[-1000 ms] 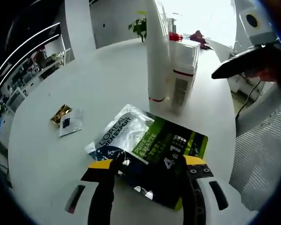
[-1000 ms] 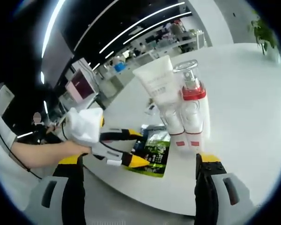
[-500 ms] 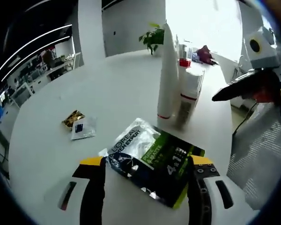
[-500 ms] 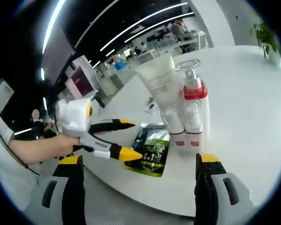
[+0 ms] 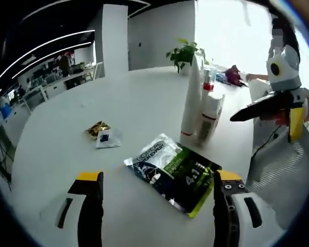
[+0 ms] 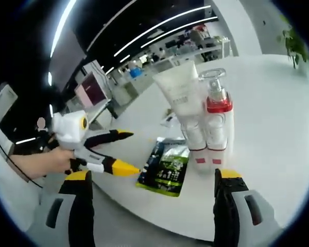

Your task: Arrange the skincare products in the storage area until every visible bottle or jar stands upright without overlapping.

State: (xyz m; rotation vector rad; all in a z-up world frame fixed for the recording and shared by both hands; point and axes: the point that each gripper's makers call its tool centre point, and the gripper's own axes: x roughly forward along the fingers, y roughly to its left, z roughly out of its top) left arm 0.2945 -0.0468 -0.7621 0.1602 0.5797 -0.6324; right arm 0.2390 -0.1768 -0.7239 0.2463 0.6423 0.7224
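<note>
in the left gripper view, the left claw [image 5: 157,188] was held open above the white counter [image 5: 56,154], nothing between its jaws. a dark and green sachet [image 5: 175,172] was seen lying flat between the jaw tips, toward 12 o'clock. past it, at about 1 o'clock, a white tube [image 5: 191,98] and a white pump bottle [image 5: 210,110] with a red collar were stood upright, just beside each other. a small gold packet and a clear one [image 5: 104,135] were seen at 10 o'clock. the right claw [image 5: 239,114] was seen at 3 o'clock, held by a hand; whether it was open could not be told there.

in the right gripper view, the right claw [image 6: 152,180] was spread open and empty, with the tube [image 6: 183,103], bottle [image 6: 216,126] and sachet [image 6: 167,167] ahead on the counter [image 6: 278,123]. the left claw [image 6: 129,152] was seen at 9 o'clock, jaws apart.
</note>
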